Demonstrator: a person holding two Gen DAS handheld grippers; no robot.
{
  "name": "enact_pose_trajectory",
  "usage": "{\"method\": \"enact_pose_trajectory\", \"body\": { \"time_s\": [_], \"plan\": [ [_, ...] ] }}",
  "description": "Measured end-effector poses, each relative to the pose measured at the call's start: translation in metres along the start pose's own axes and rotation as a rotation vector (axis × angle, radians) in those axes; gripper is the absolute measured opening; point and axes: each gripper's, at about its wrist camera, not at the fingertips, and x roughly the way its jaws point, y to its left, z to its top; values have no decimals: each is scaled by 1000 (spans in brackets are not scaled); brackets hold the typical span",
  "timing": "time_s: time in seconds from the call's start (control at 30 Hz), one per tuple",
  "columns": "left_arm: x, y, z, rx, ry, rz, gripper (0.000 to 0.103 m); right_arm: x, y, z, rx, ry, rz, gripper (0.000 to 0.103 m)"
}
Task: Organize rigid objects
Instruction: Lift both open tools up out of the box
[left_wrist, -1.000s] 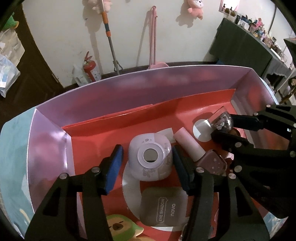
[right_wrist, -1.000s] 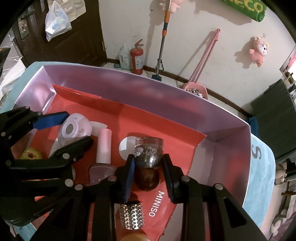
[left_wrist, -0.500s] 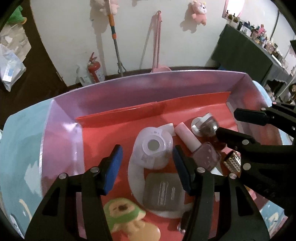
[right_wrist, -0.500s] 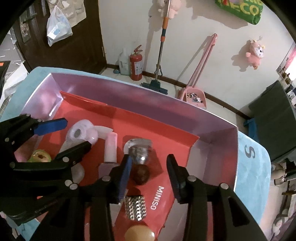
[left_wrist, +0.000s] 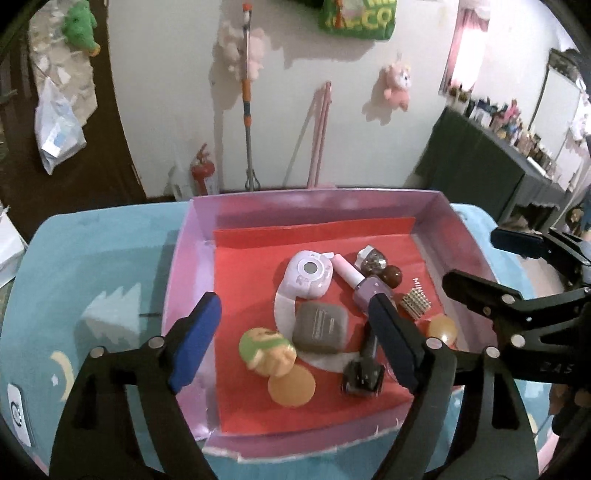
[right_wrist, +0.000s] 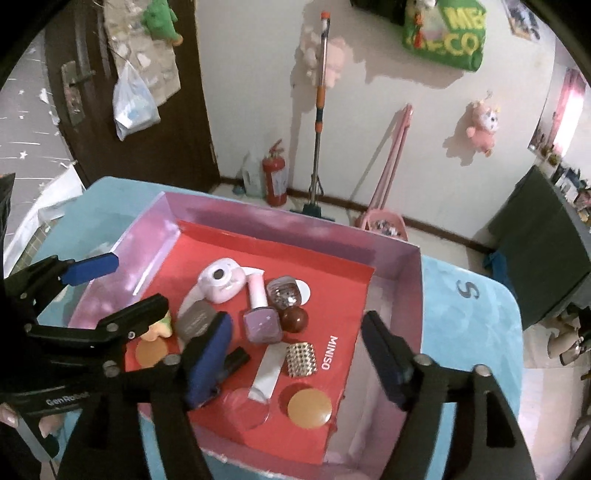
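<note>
A pink box (left_wrist: 192, 266) with a red liner (right_wrist: 332, 295) holds several small objects: a pale pink round case (left_wrist: 308, 275), a nail polish bottle (left_wrist: 364, 282), a glitter jar (left_wrist: 373, 260), a brown ball (left_wrist: 392, 276), a grey eye-shadow case (left_wrist: 320, 326), a gold studded piece (left_wrist: 415, 302), a green-capped figure (left_wrist: 266, 350) and a black toy car (left_wrist: 364, 373). My left gripper (left_wrist: 295, 339) is open and empty above the box's near side. My right gripper (right_wrist: 295, 354) is open and empty above the box; it also shows in the left wrist view (left_wrist: 491, 262).
The box sits on a light blue cloth (left_wrist: 92, 277) with printed shapes. A white device (left_wrist: 16, 413) lies at the cloth's left edge. Behind stand a wall, a mop (right_wrist: 319, 122), a fire extinguisher (right_wrist: 275, 177) and a dark door (right_wrist: 110, 92).
Both grippers have pulled back and up from the box, so it looks smaller. The right gripper let go of the glitter jar and opened wide. The objects stay in the box.
</note>
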Motion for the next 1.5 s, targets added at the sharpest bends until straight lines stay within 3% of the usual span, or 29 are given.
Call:
{"method": "enact_pose_trajectory", "body": {
  "time_s": [0.3, 0.57, 0.83, 0.97, 1.27, 1.5],
  "plan": [
    [-46, 7, -35, -13, -138, -16, 94, -42, 5, -42, 71, -175, -10, 102],
    [-40, 9, -60, -34, -201, 21, 94, -39, 10, -78, 84, -288, -50, 103],
    [-8, -6, -72, 30, -224, 45, 94, -13, 12, -95, 59, -336, -109, 103],
    [4, -7, -74, 32, -228, 64, 94, -1, 6, -97, 80, -327, -83, 103],
    [17, -4, -76, 25, -228, 82, 94, 18, 1, -101, 110, -299, -64, 103],
    [16, -4, -76, 31, -226, 84, 94, 21, 5, -103, 96, -310, -118, 103]
  ]
}}
